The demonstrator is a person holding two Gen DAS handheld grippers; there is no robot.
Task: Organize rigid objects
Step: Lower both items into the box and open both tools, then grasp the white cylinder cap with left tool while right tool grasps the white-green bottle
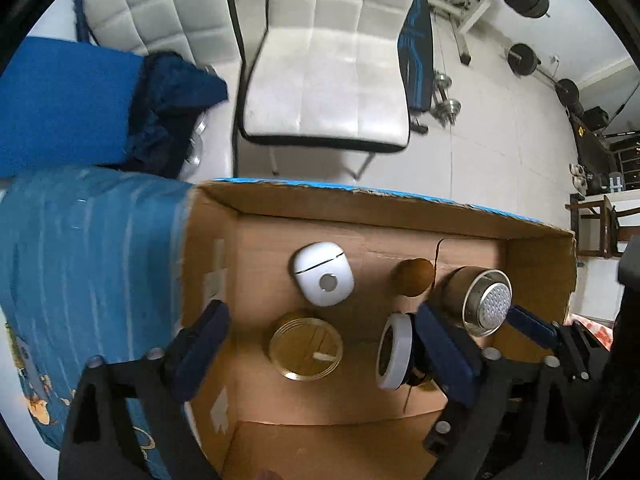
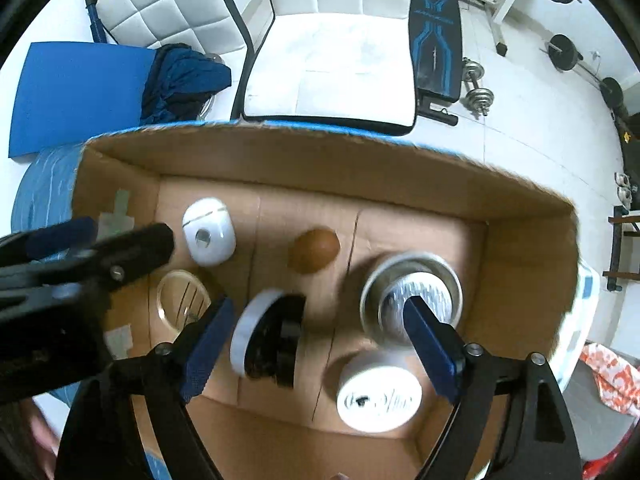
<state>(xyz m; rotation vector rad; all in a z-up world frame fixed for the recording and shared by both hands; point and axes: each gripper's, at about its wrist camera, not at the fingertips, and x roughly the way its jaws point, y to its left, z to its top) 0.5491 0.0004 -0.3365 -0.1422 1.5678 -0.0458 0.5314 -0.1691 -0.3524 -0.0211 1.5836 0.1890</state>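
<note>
Both my grippers hang over the open cardboard box [image 2: 532, 240], jaws spread wide, nothing held. Left gripper [image 1: 320, 344] sits over the box's left half; its left finger hangs above the left wall, its right finger [image 1: 444, 356] is down among the items. Right gripper [image 2: 316, 344] is over the box middle and right; its right fingertip overlaps the steel cup in view, contact I can't tell.

Nearest on the box floor, right side: white round container [image 2: 378, 394], printed top up. Left of it, a black object with a white ring [image 2: 256, 332] tipped on edge, blurred; in the left view the same white ring [image 1: 394, 350] stands just beside my left gripper's right finger. Further left, a clear round lid with gold rim [image 1: 306, 346] lies flat.

Farther in, steel cup [image 1: 482, 300] with a perforated insert, at the right. Brown ball-like object [image 1: 414, 278] just left of it, near but apart. White earbud-style case [image 1: 324, 274] far left, shut, lying flat.

Beyond the box: white padded chair [image 1: 328, 92], blue mat [image 2: 80, 96], dark blue cloth [image 2: 186, 80], dumbbells [image 2: 478, 88] on the floor. Blue patterned bedding [image 1: 92, 264] left of the box.
</note>
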